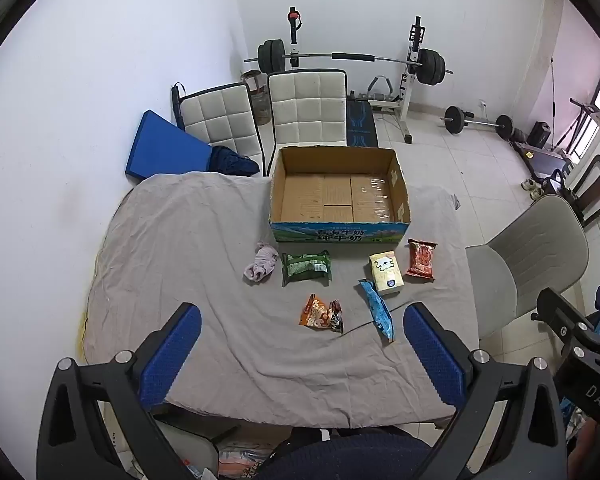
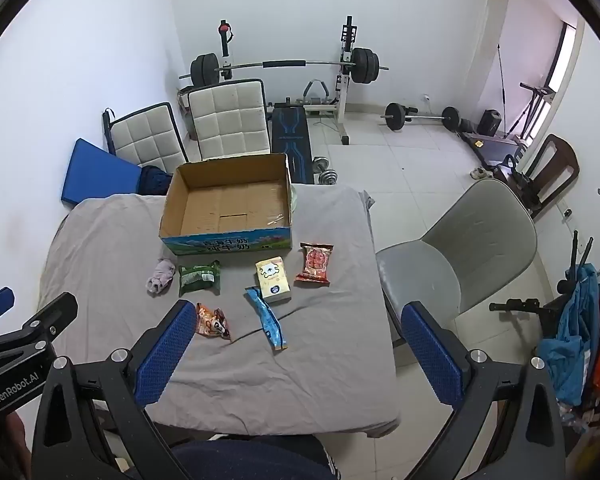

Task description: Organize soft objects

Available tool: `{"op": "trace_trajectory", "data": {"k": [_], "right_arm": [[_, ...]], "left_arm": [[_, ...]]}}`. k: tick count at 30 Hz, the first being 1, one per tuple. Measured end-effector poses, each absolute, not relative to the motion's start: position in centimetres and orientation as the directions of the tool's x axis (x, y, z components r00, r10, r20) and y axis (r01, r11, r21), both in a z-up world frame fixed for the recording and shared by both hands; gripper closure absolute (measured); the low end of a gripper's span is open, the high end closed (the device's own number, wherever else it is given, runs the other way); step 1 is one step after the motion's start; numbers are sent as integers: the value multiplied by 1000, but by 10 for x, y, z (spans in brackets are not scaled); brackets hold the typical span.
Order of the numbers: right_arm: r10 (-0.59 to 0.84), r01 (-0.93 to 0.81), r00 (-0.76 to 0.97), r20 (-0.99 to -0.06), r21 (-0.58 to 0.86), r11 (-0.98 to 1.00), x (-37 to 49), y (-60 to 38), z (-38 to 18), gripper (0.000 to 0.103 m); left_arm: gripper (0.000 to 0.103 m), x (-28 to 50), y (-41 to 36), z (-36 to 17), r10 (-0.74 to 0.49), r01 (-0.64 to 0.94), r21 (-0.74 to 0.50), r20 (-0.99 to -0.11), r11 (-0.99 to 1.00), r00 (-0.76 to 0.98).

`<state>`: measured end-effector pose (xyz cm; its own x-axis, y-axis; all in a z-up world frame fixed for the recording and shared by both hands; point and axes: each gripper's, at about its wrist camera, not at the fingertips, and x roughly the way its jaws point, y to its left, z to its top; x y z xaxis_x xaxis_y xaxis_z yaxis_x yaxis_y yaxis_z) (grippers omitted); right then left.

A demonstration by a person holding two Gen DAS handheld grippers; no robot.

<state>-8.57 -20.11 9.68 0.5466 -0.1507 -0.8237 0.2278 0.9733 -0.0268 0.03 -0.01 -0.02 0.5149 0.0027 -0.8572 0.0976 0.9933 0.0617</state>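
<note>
Both claws are spread wide with nothing between the blue pads: the left gripper (image 1: 302, 320) and the right gripper (image 2: 296, 322) hang above the near edge of the grey cloth-covered table (image 1: 204, 248). Nothing is picked up yet, so I judge the task is at its start. Nearest lie the crumpled orange snack bag (image 1: 321, 313) and the long blue packet (image 1: 377, 312); behind them the green packet (image 1: 306, 267), the pale pink cloth bundle (image 1: 261, 266), the cream tissue pack (image 1: 385, 271) and the red packet (image 1: 421, 259). Farthest stands the open cardboard box (image 1: 340, 232), empty. The next move probably needs one claw lowered around a near bag.
</note>
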Motion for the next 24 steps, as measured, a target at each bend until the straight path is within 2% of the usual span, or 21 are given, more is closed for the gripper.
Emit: {"op": "trace_trajectory", "data": {"k": [24], "right_arm": [[-139, 214, 543, -828, -24, 977, -83, -195, 97, 0]], "left_arm": [[0, 1, 9, 1, -16, 86, 34, -852, 996, 523]]}}
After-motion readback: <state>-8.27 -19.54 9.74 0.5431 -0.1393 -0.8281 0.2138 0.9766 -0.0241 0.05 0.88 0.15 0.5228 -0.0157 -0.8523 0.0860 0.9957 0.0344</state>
